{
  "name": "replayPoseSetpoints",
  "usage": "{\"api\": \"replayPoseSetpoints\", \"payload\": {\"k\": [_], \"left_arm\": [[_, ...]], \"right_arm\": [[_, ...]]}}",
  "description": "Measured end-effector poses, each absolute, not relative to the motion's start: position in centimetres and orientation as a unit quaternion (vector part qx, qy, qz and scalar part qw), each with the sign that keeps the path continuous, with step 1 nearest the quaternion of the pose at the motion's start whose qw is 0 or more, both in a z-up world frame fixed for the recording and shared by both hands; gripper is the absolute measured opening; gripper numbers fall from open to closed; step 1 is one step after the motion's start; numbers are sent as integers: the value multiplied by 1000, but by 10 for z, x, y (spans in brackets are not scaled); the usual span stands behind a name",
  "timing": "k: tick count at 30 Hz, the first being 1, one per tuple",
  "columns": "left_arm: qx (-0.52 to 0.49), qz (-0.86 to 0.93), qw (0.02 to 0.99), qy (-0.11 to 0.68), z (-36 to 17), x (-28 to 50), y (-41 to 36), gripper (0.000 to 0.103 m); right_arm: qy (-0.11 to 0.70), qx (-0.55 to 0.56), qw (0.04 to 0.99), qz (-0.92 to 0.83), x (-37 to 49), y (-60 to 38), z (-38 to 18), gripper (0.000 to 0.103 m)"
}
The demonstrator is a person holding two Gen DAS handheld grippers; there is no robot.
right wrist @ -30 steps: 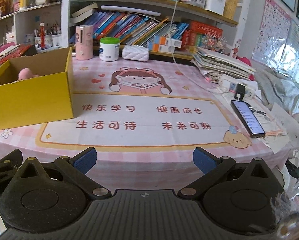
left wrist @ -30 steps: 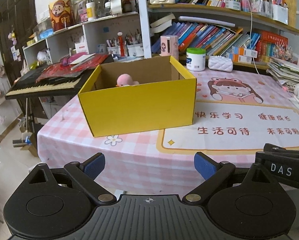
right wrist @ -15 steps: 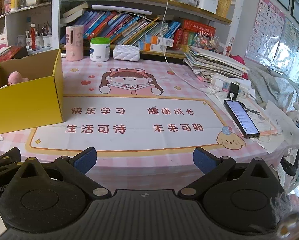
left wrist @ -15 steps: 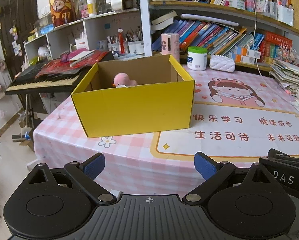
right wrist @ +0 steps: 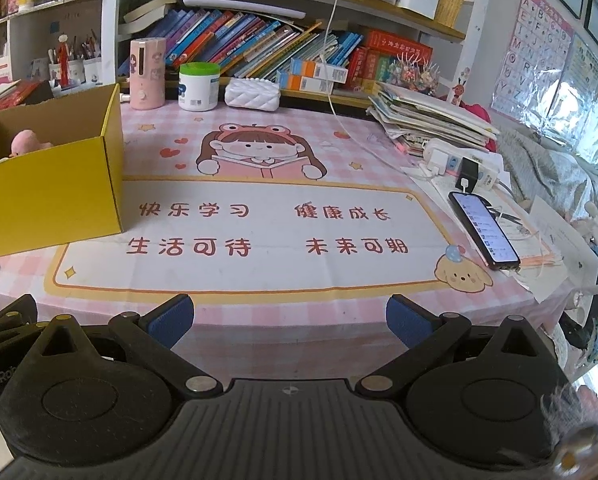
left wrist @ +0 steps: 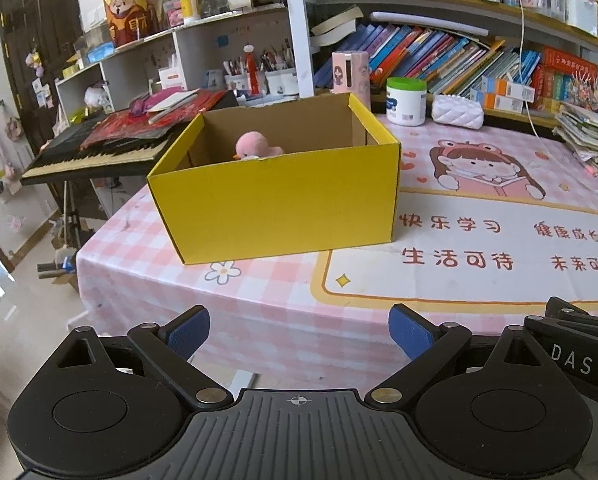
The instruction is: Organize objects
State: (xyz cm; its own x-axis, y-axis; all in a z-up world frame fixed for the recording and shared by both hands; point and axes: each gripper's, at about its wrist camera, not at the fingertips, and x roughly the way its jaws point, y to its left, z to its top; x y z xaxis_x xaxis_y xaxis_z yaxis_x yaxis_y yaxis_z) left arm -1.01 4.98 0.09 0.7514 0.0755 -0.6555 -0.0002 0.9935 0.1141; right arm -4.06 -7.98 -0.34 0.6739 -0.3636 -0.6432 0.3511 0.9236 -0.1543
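Yellow box (left wrist: 283, 208) wall hides pink toy's (left wrist: 255, 147) lower body.

Table (left wrist: 147, 280): yellow box (left wrist: 283, 208), phone (right wrist: 484, 229).

Left gripper (left wrist: 299, 332): view shifted; box (left wrist: 283, 204) now larger and nearer centre, drawn from 10 o'clock toward 12 o'clock; more of its interior and the duck (left wrist: 253, 147) visible; box's front left corner now well inside the table (left wrist: 147, 264) edge.

Right gripper (right wrist: 289, 318): view advanced over the table; mat (right wrist: 259, 236) lettering larger; box further toward 9 o'clock, partly cut off; phone (right wrist: 484, 229) closer, at 3 o'clock.
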Motion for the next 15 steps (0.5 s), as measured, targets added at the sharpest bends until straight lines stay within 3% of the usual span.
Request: {"api": "replayPoseSetpoints", "payload": {"k": [15], "left_arm": [[52,21,932,359,-1,-8,50,98]], "right_arm": [[358,-9,913,-194,-38,-80,-5,103]]}}
